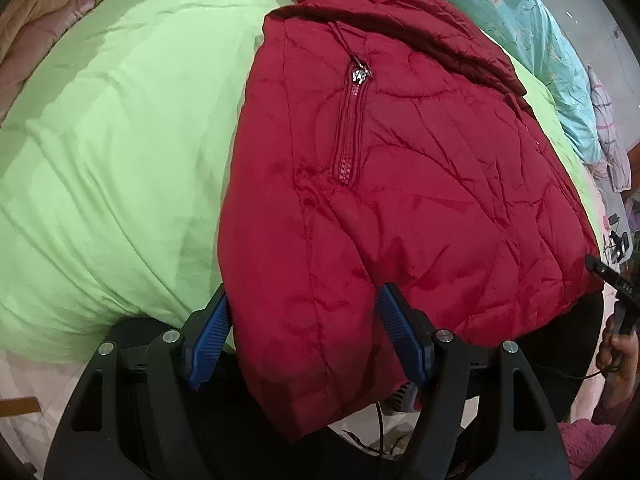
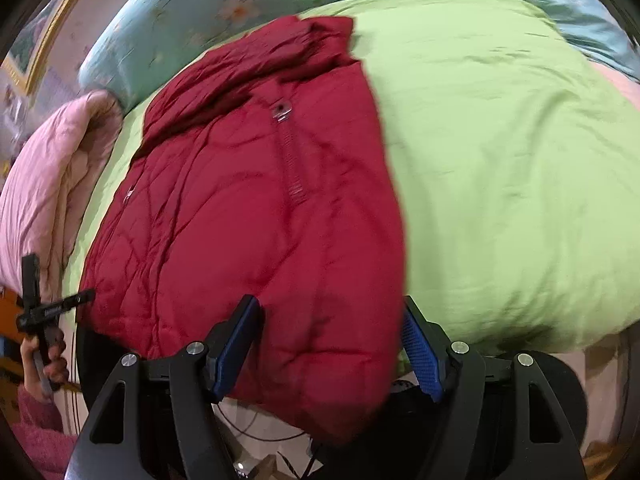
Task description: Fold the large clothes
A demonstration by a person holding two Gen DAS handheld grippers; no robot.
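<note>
A dark red padded jacket [image 1: 400,180] [image 2: 260,220] lies flat on a light green bed cover [image 1: 120,140] [image 2: 500,160], collar at the far end and a zipped pocket [image 1: 352,128] facing up. Its near hem hangs over the bed edge. My left gripper [image 1: 304,294] is open and straddles one near corner of the hem, with the blue pads apart from the cloth. My right gripper [image 2: 330,304] is open too and straddles the other near corner. The two wrist views also show each other's gripper at the frame edge, held by a hand [image 1: 618,356] [image 2: 44,364].
A blue flowered quilt [image 1: 520,20] [image 2: 200,20] lies beyond the jacket's collar. A pink quilt [image 1: 40,20] [image 2: 48,180] is bunched at the side. Cables and a pale floor [image 2: 260,424] show under the hanging hem. A pink fleece sleeve [image 2: 36,420] is at the lower left.
</note>
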